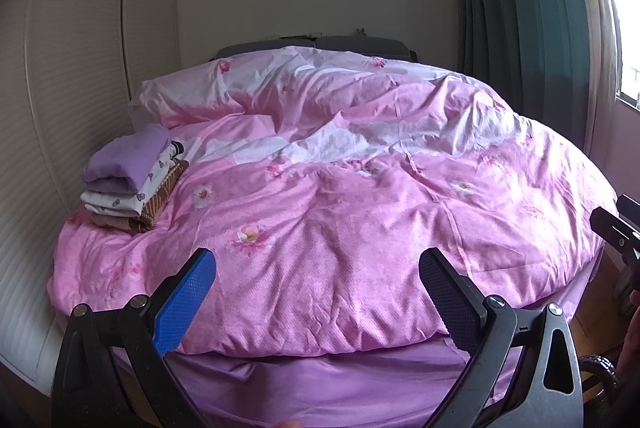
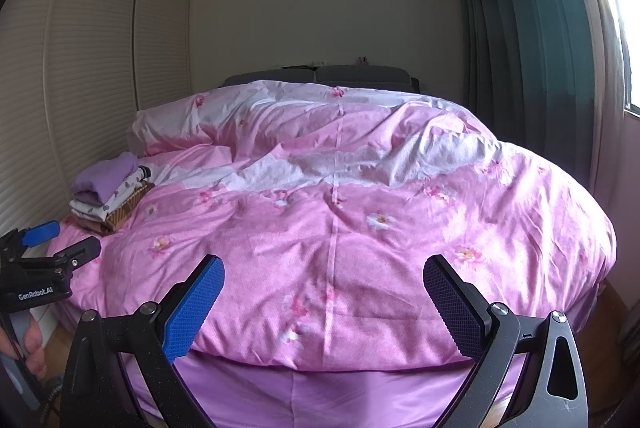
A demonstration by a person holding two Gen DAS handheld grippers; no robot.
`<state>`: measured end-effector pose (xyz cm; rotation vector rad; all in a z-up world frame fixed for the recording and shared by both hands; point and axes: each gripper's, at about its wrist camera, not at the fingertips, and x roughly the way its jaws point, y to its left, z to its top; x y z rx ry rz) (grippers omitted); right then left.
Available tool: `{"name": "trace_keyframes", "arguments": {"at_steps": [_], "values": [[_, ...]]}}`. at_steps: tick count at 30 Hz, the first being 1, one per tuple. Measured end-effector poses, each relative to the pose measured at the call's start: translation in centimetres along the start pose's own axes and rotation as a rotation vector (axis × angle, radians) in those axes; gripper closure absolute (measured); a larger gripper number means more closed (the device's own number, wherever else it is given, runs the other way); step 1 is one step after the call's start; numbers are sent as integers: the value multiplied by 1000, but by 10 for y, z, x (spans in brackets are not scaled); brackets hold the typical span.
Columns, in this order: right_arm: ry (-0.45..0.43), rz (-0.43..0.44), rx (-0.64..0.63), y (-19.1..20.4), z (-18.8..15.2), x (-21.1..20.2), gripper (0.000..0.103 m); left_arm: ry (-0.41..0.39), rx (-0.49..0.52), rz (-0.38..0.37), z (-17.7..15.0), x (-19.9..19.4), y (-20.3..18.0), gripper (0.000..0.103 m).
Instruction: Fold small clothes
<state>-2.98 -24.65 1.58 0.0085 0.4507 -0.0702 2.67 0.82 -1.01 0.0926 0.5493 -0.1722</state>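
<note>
A pink floral duvet (image 1: 340,212) covers the bed in front of you, rumpled across the middle where a white lace-patterned band runs from side to side. Your left gripper (image 1: 318,276) hangs above the near edge of the duvet, jaws spread wide with nothing between the blue-padded fingers (image 1: 188,302). Your right gripper (image 2: 324,278) is held the same way at the foot of the bed, jaws wide and holding nothing, clear of the fabric.

The small clothes sit as a folded stack (image 1: 130,184) on the far left side of the bed, close to the louvred wardrobe doors (image 1: 72,100) and well apart from both grippers. A lilac garment (image 1: 124,158) lies on top, a white printed piece (image 1: 120,202) beneath it, and a brown patterned one (image 1: 150,212) at the bottom. The stack rests on the duvet just below the pale pillow (image 1: 188,92) at the head of the bed.

In the right wrist view, your left gripper shows at the left edge, with your left hand (image 2: 30,348) wrapped around its handle. A lilac sheet (image 2: 320,388) hangs below the duvet's near hem. Dark green curtains (image 2: 532,40) fall beside a bright window (image 2: 624,12) on the right, and a grey headboard (image 2: 320,74) stands against the far wall.
</note>
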Motion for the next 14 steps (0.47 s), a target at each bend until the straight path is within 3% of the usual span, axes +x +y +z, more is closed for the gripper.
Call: {"name": "trace_keyframes", "arguments": {"at_steps": [14], "values": [[3,2,0,0,-4,2,2,-8,19,-13,-1,3,4,0]]}}
